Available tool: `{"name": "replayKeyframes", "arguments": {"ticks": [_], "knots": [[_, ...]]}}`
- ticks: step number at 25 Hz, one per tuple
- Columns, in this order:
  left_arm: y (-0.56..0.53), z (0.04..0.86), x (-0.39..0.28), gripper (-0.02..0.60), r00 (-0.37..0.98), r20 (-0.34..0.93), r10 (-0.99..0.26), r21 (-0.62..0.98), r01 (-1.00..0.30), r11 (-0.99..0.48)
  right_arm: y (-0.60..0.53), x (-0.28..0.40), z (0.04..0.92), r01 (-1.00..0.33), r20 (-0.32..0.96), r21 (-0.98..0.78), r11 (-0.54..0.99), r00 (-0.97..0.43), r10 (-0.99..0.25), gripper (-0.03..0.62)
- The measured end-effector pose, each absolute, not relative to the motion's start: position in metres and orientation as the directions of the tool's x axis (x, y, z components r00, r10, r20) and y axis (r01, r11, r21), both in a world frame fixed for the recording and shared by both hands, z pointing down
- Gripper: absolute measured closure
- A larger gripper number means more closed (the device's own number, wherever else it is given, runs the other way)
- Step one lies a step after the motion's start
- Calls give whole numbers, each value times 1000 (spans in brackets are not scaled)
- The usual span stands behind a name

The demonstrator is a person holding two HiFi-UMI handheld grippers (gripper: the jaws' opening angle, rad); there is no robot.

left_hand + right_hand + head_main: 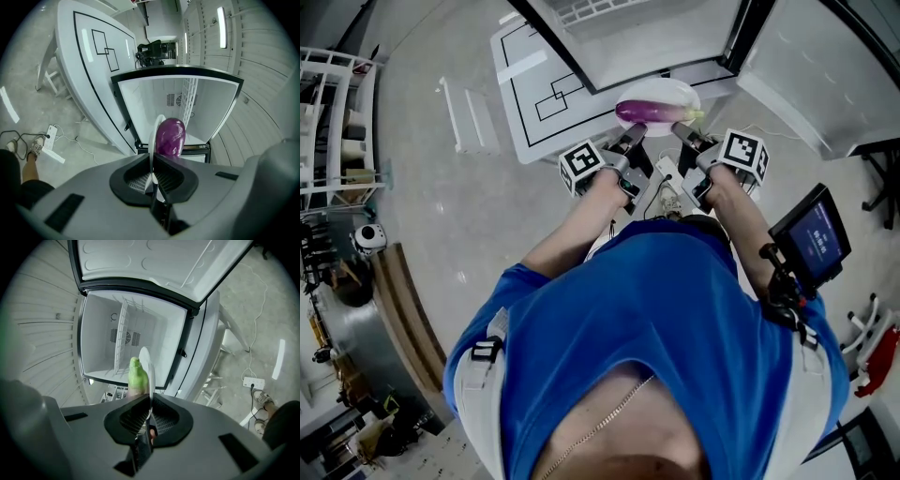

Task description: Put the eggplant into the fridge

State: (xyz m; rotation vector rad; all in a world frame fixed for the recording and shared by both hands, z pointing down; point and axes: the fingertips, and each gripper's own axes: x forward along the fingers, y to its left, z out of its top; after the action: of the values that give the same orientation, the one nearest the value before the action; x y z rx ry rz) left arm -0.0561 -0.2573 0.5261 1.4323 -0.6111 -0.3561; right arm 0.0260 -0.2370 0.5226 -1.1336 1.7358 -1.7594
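Both grippers are clamped down tight: the left gripper (628,141) has its jaws pinched on the near rim of a white plate (677,90), and the right gripper (686,134) is nipped onto the same rim just beside it. On that plate lies the eggplant (652,112), riding in the upper middle of the head view, just past the fingertips.

Look at how it lies: long axis runs left to right across the frame, square to both grippers. The purple body sits on the left gripper's side and the green stem (138,376) on the right's. Neither hand is nearer, so it's an even two-handed carry.

Now the relation that matters. The fridge (656,33) stands open beyond the plate at the top of the frame, and both gripper views look straight over the rim into its white cavity (98,338), door (154,263) swung clear. As I read it, the coming move is a level push ahead, eggplant going in broadside, plate kept flat so nothing rolls.
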Motion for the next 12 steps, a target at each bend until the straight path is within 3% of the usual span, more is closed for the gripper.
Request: {"name": "replayKeyframes", "arguments": {"ticks": [12], "knots": [[-349,557,-22,555,746,220,-629,975,-143,172,-333,62,552,-265,303,-948,-175,-590,-748,572]]}}
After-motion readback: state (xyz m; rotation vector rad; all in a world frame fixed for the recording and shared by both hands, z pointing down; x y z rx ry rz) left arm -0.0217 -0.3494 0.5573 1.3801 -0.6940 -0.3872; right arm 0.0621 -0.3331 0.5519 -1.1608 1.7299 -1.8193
